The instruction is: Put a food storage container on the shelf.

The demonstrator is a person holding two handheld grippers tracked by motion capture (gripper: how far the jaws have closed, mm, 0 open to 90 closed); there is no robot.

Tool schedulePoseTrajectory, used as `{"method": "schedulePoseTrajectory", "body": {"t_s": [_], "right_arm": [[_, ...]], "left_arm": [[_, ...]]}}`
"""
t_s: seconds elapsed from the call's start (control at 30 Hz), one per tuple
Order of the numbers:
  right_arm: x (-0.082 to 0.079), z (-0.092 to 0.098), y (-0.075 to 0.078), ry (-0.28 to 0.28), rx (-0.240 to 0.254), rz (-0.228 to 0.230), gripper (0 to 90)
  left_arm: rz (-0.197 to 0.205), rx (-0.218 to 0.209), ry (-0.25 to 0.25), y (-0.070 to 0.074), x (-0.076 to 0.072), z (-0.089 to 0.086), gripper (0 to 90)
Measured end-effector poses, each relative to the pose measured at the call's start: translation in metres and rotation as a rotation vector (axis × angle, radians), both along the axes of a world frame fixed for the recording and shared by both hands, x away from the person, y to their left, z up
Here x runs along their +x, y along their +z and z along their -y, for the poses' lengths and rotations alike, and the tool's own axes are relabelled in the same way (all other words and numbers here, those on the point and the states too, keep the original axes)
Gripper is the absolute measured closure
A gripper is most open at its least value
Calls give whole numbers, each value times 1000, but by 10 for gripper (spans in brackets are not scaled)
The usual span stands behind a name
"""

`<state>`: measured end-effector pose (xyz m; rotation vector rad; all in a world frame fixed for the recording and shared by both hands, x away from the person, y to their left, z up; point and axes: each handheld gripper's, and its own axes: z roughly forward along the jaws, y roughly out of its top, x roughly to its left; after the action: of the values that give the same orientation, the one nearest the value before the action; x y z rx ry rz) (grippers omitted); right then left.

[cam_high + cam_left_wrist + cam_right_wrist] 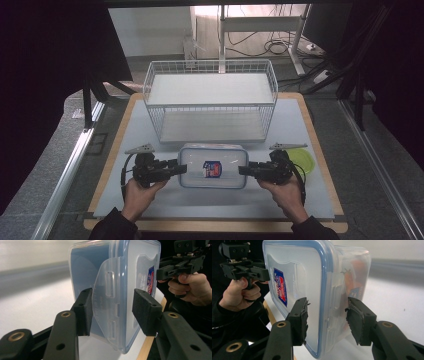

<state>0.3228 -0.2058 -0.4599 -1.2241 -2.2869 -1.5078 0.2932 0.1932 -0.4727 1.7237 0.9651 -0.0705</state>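
Two grippers hold one clear box (213,166) with a blue-edged lid, low in the middle of the high view. The left gripper (181,169) meets the box's left end, and the right gripper (243,171) meets its right end.

Seen from the left gripper, the jaws sit on both sides of the side clip (110,307). One pad presses the clip. The other pad has a small gap next to it.

Seen from the right gripper, the jaws sit on both sides of the box edge, and both pads look like they touch it.

A sticker (212,169) sits on the lid. Behind the box stands a wire rack (211,100). A green lid (304,161) lies on the table (295,125), just right of the right gripper.
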Motion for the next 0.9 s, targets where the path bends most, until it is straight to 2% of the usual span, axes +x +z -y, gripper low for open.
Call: {"method": "schedulePoseTrajectory", "body": {"t_s": [0.07,0.23,0.37,0.4,0.5,0.63,0.9], "right_arm": [[1,-1,2,-1,-1,7,529],[10,-3,19,-4,3,34,529],[15,-4,29,-4,10,44,530],[19,-4,35,-4,16,51,529],[23,-5,41,-3,21,57,529],[30,-6,57,-9,20,82,528],[40,-8,81,-15,25,108,527]], "left_arm": [[2,-1,-1,2,2,-1,522],[23,16,3,21,10,-1,517],[34,13,8,32,14,-2,517],[45,17,13,39,16,-2,517],[54,22,12,45,19,-2,517],[64,34,22,60,25,-1,512],[84,18,28,79,34,-3,513]]}}
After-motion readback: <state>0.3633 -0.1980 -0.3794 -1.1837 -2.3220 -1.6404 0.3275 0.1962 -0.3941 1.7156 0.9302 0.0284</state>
